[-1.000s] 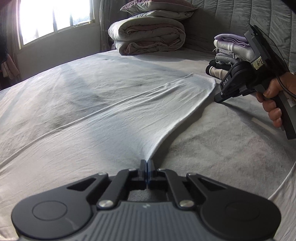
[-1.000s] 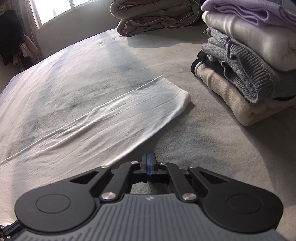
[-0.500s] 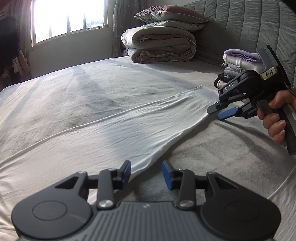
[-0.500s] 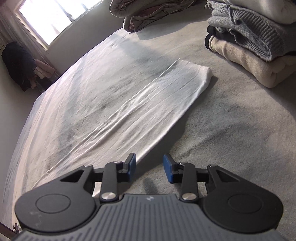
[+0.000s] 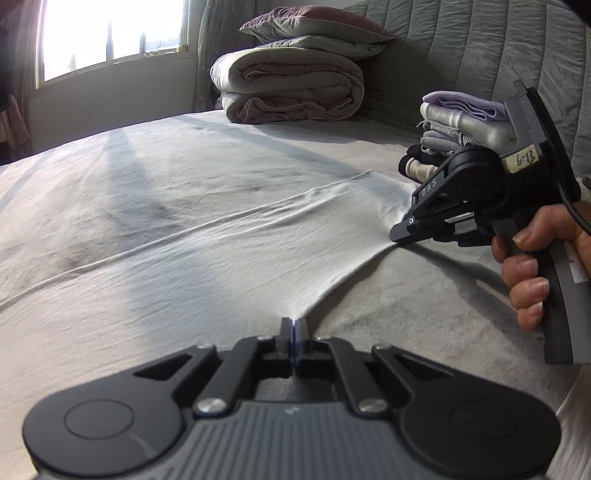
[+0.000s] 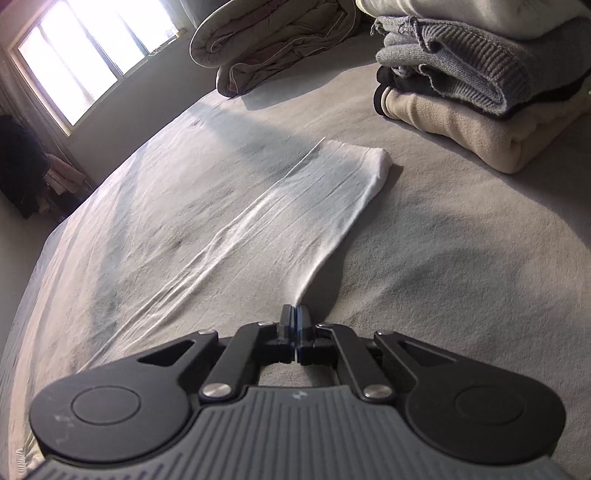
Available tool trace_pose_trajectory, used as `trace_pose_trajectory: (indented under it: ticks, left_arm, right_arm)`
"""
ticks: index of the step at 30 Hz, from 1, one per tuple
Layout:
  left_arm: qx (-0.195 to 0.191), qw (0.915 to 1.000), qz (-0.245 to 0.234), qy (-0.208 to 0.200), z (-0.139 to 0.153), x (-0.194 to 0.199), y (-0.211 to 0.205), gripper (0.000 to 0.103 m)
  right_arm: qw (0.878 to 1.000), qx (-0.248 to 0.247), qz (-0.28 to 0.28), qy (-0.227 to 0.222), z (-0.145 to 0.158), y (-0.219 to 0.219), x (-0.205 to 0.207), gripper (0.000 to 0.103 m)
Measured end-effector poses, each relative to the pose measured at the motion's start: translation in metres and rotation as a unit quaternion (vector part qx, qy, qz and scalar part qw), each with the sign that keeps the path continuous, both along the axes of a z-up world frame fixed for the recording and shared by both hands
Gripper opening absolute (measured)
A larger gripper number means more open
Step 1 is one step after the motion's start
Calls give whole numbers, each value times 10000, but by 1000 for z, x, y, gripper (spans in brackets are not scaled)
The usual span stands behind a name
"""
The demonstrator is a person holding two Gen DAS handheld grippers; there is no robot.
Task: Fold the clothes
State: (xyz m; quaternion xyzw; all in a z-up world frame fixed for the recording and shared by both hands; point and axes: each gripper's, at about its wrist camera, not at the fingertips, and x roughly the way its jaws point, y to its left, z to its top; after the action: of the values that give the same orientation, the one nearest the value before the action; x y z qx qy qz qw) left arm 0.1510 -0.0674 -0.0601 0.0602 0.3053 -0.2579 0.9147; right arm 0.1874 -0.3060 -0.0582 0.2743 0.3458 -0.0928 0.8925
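Note:
A long white garment (image 5: 221,251) lies flat on the grey bed cover (image 5: 424,314), folded into a narrow strip with its right edge drawn taut. My left gripper (image 5: 293,325) is shut on that edge at the near end, and the cloth rises in a peak into its pads. Farther along the same edge, the right gripper (image 5: 397,236), held by a hand (image 5: 528,269), pinches the cloth too. In the right wrist view the right gripper (image 6: 295,314) is shut on the white garment (image 6: 295,206), which stretches away to its folded far end.
A stack of folded clothes (image 5: 454,129) stands at the right by the quilted headboard, and it appears close up as the stack (image 6: 461,92) in the right wrist view. A rolled duvet (image 5: 288,88) with pillows on top lies at the back. A bright window (image 5: 107,33) is at the far left.
Both grippers held the garment's edge a second ago, opened and let it go half a second ago, and have now shut on that edge again. The right gripper has rolled.

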Motion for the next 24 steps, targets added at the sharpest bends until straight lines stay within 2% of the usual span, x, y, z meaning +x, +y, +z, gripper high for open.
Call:
trace_pose_trajectory:
  ticks: [2, 3, 4, 5, 6, 8, 12, 15, 18, 21, 24]
  left_arm:
    - [-15, 9999, 138, -31, 5, -1, 5, 6]
    - [-10, 9996, 254, -118, 9, -5, 9, 23]
    - [-98, 9990, 361, -238, 13, -11, 15, 39]
    - [-228, 9980, 461, -367, 17, -18, 23, 67]
    - [-359, 9965, 561, -496, 22, -24, 31, 72]
    - [-450, 9935, 866, -592, 31, -37, 48, 73]
    - [-503, 9817, 1677, -754, 48, -65, 86, 83]
    - [-440, 9633, 2511, -846, 59, -81, 121, 86]
    - [-552, 9410, 3276, -648, 65, -91, 163, 87]
    - [-852, 9222, 3743, -460, 63, -102, 203, 87]
    - [-1042, 9121, 3940, -450, 55, -114, 233, 87]
  right_arm:
    - [9998, -215, -4, 39, 2, 7, 0, 1]
    - [9997, -230, -2, 20, 4, 8, -2, 5]
    - [9997, -236, 2, 0, 5, 9, -4, 14]
    - [9998, -172, 25, -36, 8, 8, -8, 20]
    - [9999, -121, 85, -76, 12, 8, -12, 29]
    - [9993, -253, 183, -206, 22, 12, -25, 50]
    - [9960, -687, 409, -396, 50, 23, -58, 54]
    - [9946, -800, 404, -531, 71, 29, -86, 65]
    - [9936, -894, 311, -609, 89, 34, -112, 67]
    - [9928, -957, 199, -689, 106, 40, -137, 73]
    - [9921, -1027, 145, -711, 118, 54, -160, 75]
